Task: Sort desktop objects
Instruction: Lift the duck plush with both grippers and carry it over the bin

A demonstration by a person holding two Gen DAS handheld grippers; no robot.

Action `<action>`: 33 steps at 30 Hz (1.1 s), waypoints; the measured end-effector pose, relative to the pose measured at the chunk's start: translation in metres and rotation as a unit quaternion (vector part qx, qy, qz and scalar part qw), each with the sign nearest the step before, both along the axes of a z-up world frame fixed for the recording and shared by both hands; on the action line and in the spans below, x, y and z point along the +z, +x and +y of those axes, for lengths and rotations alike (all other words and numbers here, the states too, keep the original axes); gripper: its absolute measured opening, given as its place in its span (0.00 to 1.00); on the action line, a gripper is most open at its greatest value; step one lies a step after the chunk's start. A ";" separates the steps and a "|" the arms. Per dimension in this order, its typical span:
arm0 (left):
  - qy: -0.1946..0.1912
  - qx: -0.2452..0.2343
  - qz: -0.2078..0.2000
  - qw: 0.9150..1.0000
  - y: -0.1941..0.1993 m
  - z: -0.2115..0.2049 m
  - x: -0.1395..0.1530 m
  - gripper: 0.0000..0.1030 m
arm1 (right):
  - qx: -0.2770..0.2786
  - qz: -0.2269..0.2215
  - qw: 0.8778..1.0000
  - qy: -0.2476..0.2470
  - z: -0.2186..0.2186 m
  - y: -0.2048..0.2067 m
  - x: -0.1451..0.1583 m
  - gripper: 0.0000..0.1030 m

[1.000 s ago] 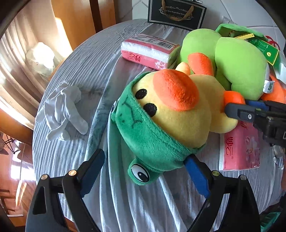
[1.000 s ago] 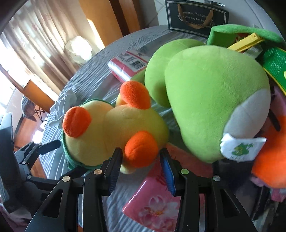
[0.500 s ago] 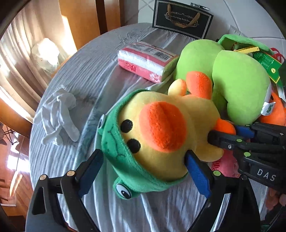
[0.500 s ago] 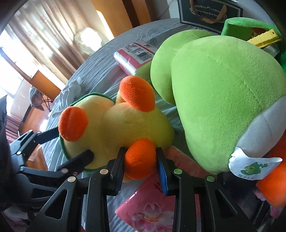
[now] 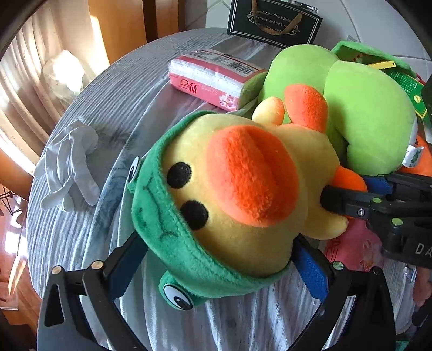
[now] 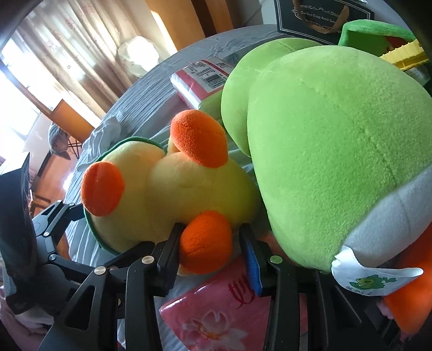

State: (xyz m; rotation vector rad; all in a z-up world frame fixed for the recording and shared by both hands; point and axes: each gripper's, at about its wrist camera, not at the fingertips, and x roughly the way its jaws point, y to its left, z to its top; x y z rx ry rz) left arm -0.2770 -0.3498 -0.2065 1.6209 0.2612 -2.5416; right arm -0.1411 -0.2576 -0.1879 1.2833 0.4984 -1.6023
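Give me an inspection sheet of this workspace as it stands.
Surface: round table under wrinkled grey striped cloth.
Job's things: yellow plush duck in green frog hood, lying against large lime-green plush toy; pink tissue pack behind; second pink pack beside the duck.
Clutter: white gloves; black paper bag.
Grippers: left gripper just opened wider, duck's head between; right gripper just opened wider, duck's orange foot between.
Cables: nothing seen.
Surroundings: sunlit curtains.
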 end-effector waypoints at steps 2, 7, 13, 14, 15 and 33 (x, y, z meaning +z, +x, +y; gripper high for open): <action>-0.005 -0.005 0.008 1.000 0.000 0.003 0.003 0.87 | 0.005 -0.002 1.000 -0.003 0.000 0.002 -0.001 0.31; -0.009 -0.009 0.023 1.000 0.007 0.008 0.013 0.76 | 0.017 0.033 0.999 -0.015 0.007 0.016 0.009 0.28; -0.047 -0.009 0.086 0.995 0.031 0.021 0.058 0.75 | 0.022 0.052 0.996 -0.071 0.032 0.028 0.048 0.28; -0.053 -0.007 0.097 0.994 0.034 0.023 0.067 0.75 | 0.022 0.057 0.995 -0.082 0.037 0.030 0.057 0.28; -0.056 -0.006 0.108 0.993 0.037 0.025 0.075 0.75 | 0.020 0.062 0.994 -0.091 0.043 0.032 0.065 0.28; -0.085 -0.047 0.230 0.968 0.098 0.128 0.185 0.75 | -0.026 0.159 0.967 -0.196 0.186 0.055 0.176 0.28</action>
